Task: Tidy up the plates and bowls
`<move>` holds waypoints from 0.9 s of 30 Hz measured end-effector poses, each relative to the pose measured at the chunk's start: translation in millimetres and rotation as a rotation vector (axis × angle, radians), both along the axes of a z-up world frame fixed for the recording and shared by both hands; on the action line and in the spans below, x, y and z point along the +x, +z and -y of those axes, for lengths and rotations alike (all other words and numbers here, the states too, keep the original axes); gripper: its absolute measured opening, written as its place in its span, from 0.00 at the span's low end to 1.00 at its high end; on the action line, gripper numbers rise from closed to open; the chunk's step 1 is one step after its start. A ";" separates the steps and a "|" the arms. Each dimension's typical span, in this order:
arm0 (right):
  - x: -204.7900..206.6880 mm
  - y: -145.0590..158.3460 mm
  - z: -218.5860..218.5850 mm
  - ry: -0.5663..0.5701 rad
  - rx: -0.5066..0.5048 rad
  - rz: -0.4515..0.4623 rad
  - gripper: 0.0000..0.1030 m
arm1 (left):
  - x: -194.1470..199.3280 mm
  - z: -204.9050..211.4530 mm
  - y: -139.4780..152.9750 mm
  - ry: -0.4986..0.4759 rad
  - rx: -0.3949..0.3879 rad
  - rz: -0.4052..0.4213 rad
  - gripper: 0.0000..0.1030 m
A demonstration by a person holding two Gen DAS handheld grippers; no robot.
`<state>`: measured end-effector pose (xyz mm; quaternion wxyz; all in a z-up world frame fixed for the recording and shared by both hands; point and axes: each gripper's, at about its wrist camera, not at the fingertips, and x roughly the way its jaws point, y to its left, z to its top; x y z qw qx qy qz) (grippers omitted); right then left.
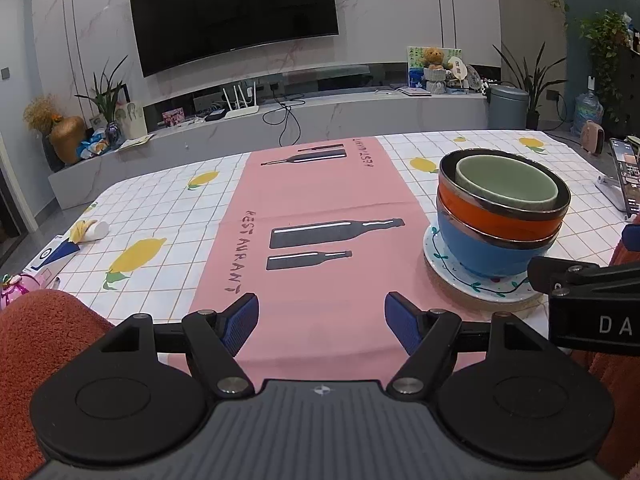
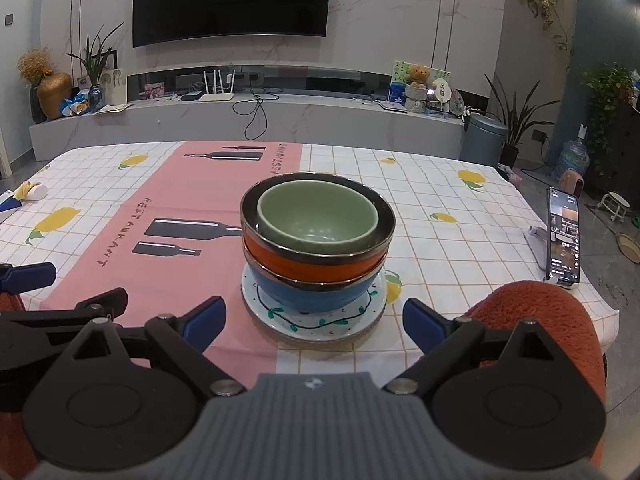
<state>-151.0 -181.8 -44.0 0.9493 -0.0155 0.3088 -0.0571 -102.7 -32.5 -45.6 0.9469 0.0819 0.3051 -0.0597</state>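
Bowls (image 2: 316, 248) sit stacked on a plate (image 2: 280, 318) before my wide right tongs (image 2: 314, 318); only my left view shows my wide left tongs (image 1: 322, 318) over pink cloth (image 1: 312, 200).

Bare pink runner (image 1: 320, 200) left of bowl stack (image 1: 502, 216)

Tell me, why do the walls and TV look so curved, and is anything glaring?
Left wrist view: the fisheye lens bows the black wall television; a ceiling light reflects on its screen. Right wrist view: the checked lemon tablecloth curves too, the nested green ceramic bowl stays sharp, and a ceiling lamp flares top right.
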 end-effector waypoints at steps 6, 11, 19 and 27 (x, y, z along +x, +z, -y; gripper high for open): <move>-0.9 0.3 -0.9 0.003 -0.002 0.009 0.91 | 0.6 -1.1 0.5 0.001 0.000 -0.002 0.82; -1.2 0.9 -0.2 0.001 0.000 0.012 0.91 | -0.3 -0.5 2.0 -0.002 0.007 0.001 0.82; -2.1 0.5 1.2 0.000 0.008 0.012 0.91 | -1.5 0.3 2.9 0.001 0.009 0.005 0.82; -1.4 0.3 1.8 -0.001 0.010 0.007 0.91 | -1.8 -0.7 2.7 0.001 0.009 0.001 0.82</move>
